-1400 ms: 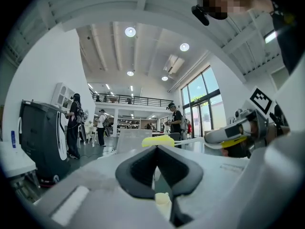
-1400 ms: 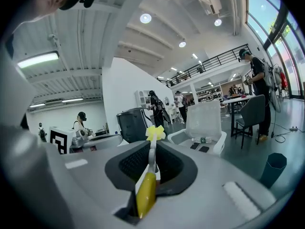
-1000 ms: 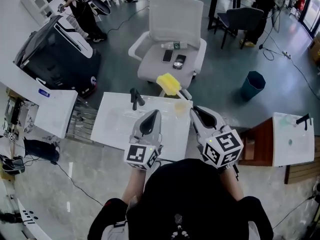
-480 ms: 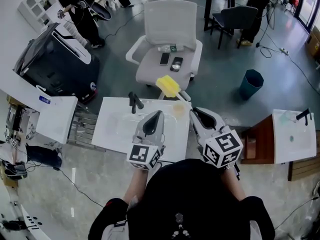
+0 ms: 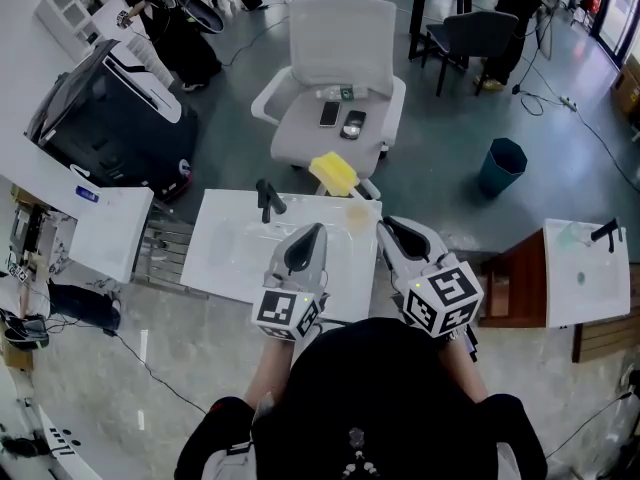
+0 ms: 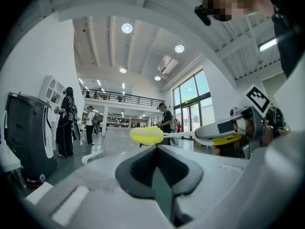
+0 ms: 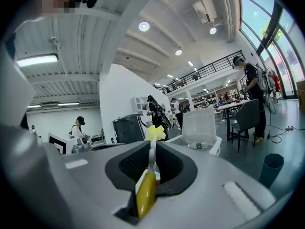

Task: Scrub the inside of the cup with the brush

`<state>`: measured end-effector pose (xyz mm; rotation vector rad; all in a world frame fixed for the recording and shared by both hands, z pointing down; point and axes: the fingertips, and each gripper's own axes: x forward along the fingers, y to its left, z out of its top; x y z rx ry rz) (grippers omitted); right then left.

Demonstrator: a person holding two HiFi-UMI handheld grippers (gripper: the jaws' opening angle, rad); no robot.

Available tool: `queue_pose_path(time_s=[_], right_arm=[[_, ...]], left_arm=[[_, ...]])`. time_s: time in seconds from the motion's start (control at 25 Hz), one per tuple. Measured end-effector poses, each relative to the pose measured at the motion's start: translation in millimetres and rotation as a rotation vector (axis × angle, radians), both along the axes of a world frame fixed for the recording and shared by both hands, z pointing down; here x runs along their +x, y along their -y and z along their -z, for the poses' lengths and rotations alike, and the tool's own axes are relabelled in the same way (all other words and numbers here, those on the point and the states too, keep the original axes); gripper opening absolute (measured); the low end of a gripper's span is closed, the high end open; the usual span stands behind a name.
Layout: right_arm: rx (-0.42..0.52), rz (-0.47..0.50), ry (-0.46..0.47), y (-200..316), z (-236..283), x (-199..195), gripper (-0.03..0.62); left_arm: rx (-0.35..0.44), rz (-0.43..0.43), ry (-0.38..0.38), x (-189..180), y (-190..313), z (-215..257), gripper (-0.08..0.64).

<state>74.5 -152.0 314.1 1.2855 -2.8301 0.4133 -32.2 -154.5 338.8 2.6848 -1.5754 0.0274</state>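
Right gripper (image 5: 388, 226) fingers clamp brush (image 5: 335, 172) handle; sponge head past cup (image 5: 358, 215), outside it. Left gripper (image 5: 312, 230) fingers closed, empty, near cup. Risk: cup unheld near table (image 5: 230, 253) edge; brush push likely tips it.

The person is reaching both forearms forward from beneath the head, holding the two grippers side by side and slightly apart, both pointing ahead and roughly level. The left gripper (image 5: 311, 232) is showing its jaws pressed fully together with nothing between them. The right gripper (image 5: 386, 225) is clamping its jaws on the yellow handle of the brush (image 7: 146, 194), which is running out along the line of the jaws. Each gripper's marker cube is sitting at the rear, nearest the body, the left cube (image 5: 286, 313) and the right cube (image 5: 445, 298) both facing upward.
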Motion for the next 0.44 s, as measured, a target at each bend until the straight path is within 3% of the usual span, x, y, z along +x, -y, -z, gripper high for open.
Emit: queue_pose_path(time_s=[0.44], right_arm=[[-0.006,0.008,-0.008,-1.7,-1.4,-0.6,0.038]], left_arm=[[-0.014,0.008,-0.005,-1.1,-2.4,-6.0,0.002]])
